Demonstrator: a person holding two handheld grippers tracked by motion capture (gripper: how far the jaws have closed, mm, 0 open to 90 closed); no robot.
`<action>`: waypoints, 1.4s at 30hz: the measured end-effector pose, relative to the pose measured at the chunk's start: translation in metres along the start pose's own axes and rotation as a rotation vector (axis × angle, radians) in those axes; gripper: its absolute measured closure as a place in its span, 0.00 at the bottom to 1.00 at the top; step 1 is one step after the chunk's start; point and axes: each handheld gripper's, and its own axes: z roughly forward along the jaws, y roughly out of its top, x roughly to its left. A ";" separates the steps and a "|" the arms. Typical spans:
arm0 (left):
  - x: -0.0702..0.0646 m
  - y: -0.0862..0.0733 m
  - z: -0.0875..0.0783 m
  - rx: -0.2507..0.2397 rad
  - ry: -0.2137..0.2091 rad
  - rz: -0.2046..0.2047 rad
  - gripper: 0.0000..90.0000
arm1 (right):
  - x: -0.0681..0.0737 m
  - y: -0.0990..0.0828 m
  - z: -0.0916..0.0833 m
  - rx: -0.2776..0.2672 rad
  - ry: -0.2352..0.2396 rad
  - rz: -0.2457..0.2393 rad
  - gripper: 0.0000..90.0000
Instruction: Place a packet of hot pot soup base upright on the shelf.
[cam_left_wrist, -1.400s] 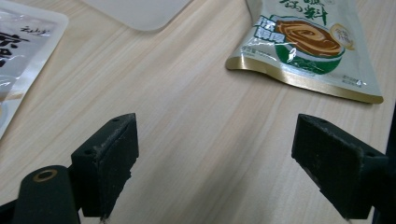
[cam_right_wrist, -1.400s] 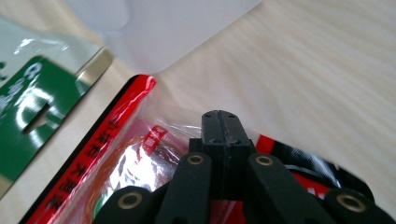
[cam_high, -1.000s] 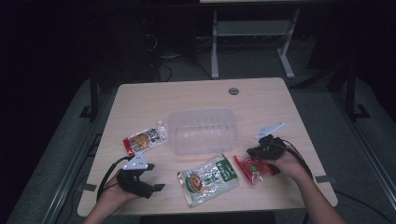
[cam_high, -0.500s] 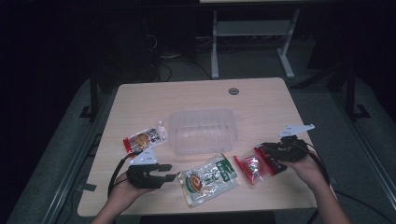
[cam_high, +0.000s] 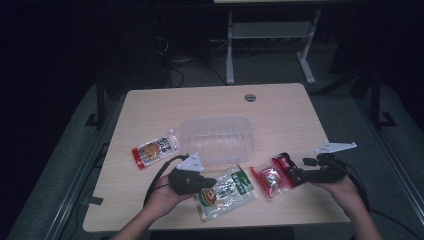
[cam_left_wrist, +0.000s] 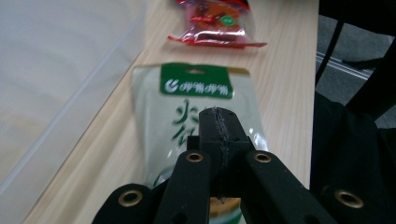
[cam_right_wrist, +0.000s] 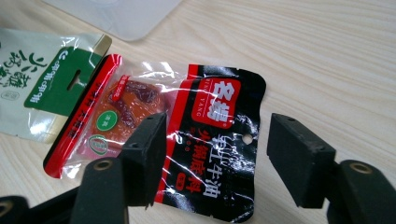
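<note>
On a pale wooden table (cam_high: 280, 107), the left gripper (cam_left_wrist: 219, 128) has just clenched, jaws pressed together over the green-and-white foil snack pouch (cam_high: 225, 190) lying before a clear plastic tray (cam_high: 217, 137); whether it pinches the pouch is unclear. The right gripper (cam_right_wrist: 215, 156) has just opened, jaws apart above the red-and-black sauce sachet (cam_right_wrist: 187, 140), which lies flat. Next, probably, lifting the pouch into the tray.

The left hand-held gripper (cam_high: 207, 181) closed beside the green packet (cam_high: 226, 191); the right hand-held gripper (cam_high: 295, 175) opened, backing off the red packet (cam_high: 272, 177).
</note>
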 end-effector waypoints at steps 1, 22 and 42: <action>-0.001 0.004 0.006 0.003 -0.003 0.010 1.00 | 0.000 0.000 0.000 -0.001 0.000 0.004 0.41; 0.000 0.059 0.091 0.004 -0.066 0.091 1.00 | -0.003 -0.001 0.009 0.016 0.017 0.010 0.36; -0.003 0.065 0.137 0.056 -0.069 0.114 1.00 | -0.005 -0.002 0.010 0.016 0.022 0.005 0.36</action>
